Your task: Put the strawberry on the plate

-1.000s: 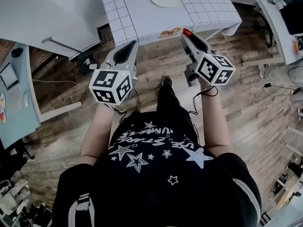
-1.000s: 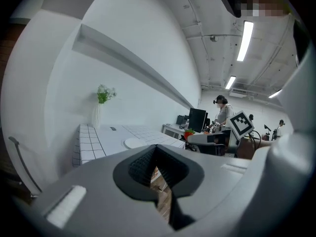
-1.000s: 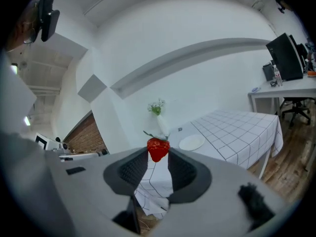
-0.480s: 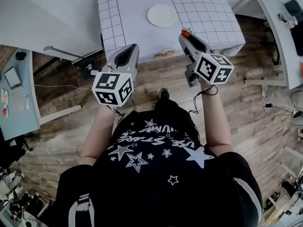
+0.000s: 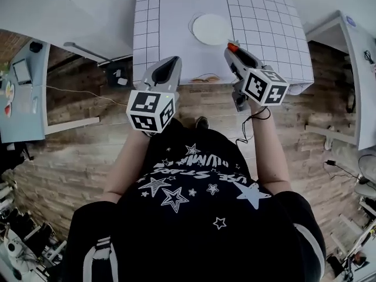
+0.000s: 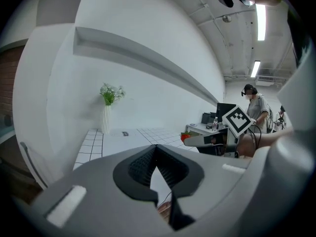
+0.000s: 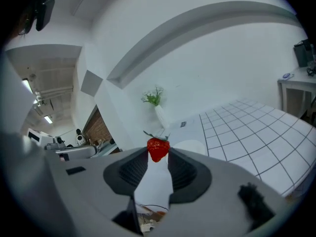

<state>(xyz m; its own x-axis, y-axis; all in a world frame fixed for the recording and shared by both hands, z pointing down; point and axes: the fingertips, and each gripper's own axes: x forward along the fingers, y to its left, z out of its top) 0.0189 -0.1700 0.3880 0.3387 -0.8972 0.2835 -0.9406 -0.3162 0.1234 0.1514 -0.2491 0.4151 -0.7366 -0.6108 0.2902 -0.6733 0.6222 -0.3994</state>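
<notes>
I am holding the strawberry (image 7: 158, 148) clamped at the tips of the right claw (image 5: 231, 47), just short of the plate (image 5: 211, 29) on its near side. I am judging this as the carry-over step. The next move is calling for a reach forward over the plate, a lowering, then a release. The left claw (image 6: 156, 147) is sitting closed and empty, near-left of the plate. 1 vase (image 7: 159, 113) is standing well beyond the plate. Nothing on the tabletop (image 5: 264, 22) is blocking the path.
</notes>
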